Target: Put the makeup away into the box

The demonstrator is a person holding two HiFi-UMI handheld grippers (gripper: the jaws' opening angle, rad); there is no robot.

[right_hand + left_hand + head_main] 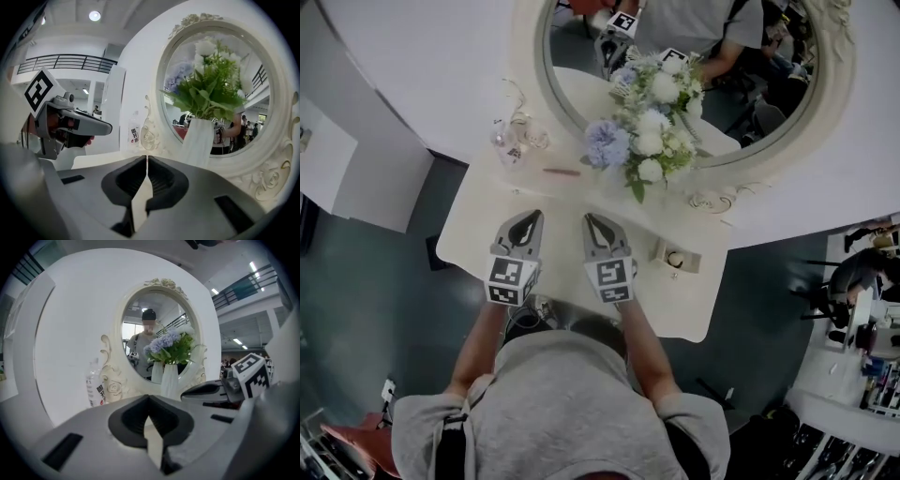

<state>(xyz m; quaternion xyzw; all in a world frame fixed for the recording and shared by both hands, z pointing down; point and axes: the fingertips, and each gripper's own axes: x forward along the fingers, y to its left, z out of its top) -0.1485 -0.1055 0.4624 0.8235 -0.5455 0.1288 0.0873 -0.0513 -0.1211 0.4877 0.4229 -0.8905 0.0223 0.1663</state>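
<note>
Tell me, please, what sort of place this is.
Probably a dressing-table corner set up inside a large hall: an ornate oval mirror, a vase of flowers on a small white table, and a balcony railing under high ceiling lights behind.

A slim reddish makeup pencil [562, 172] was seen lying flat and crosswise on the far part of the cream table [487, 234]. A small open cream box [692, 262] was set at the right, well apart from it, with a round item inside.
</note>
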